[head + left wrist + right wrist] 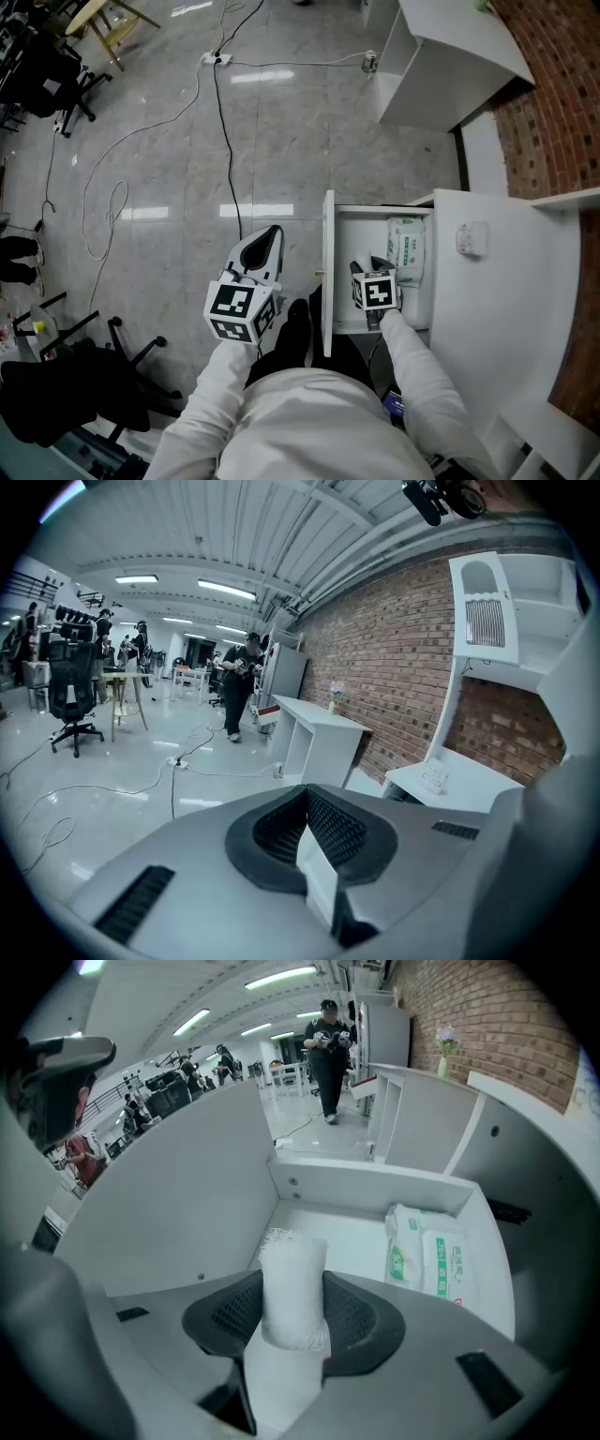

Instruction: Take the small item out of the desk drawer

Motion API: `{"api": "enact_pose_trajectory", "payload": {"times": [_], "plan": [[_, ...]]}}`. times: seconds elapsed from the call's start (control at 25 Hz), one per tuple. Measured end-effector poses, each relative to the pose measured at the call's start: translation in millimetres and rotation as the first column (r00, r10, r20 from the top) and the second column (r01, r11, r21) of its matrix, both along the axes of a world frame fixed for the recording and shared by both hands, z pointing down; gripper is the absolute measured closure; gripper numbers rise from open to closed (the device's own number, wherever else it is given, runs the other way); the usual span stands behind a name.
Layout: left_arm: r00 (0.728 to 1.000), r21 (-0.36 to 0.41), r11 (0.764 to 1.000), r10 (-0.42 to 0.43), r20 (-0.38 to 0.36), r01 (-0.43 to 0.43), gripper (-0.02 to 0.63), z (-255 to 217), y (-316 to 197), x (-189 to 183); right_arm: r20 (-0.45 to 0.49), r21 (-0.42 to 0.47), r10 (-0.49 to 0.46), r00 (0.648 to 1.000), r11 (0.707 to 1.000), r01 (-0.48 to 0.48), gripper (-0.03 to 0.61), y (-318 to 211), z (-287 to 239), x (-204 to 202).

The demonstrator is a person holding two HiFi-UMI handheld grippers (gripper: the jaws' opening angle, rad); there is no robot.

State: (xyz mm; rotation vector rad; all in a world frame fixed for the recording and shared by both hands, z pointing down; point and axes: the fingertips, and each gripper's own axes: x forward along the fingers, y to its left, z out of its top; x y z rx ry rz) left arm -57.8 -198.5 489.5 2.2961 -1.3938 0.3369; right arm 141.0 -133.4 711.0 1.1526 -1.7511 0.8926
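The white desk drawer (330,272) stands pulled open beside the desk (525,291). My right gripper (371,266) is inside it, over the near part. In the right gripper view its jaws (292,1321) press from both sides on a small white paper-wrapped roll (292,1283) that stands upright between them. The roll is hidden under the gripper in the head view. A green-and-white pack of wet wipes (431,1255) lies at the drawer's far right (405,248). My left gripper (270,234) hangs over the floor left of the drawer, jaws together, holding nothing (314,841).
Cables (220,122) and a power strip (215,58) lie on the glossy floor. A white cabinet (441,56) with a can (369,62) beside it stands ahead. A brick wall (553,94) runs along the right. An office chair base (131,356) is at lower left.
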Motion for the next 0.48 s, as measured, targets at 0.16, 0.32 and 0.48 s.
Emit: {"api": "enact_pose_trajectory", "payload": {"times": [0.16,0.32,0.48], "plan": [[1.0,0.016,1.0,0.007,-0.005,-0.007,0.595,-6.1,2.6,0.1,0.031,0.071,0.024,0.999,0.997,-0.026,0.371,-12.6,-25.5,-3.7],[1.0,0.031,0.999,0.013,-0.011,-0.013,0.595,-12.3,6.5,0.9,0.061,0.135,0.048,0.997,0.989,-0.056,0.371,-21.5,-51.2,-5.1],[0.999,0.051,0.998,0.03,-0.011,-0.029,0.595,-18.3,10.6,3.9,0.091,0.198,0.065,0.994,0.977,-0.082,0.371,-27.7,-76.0,-5.1]]}}
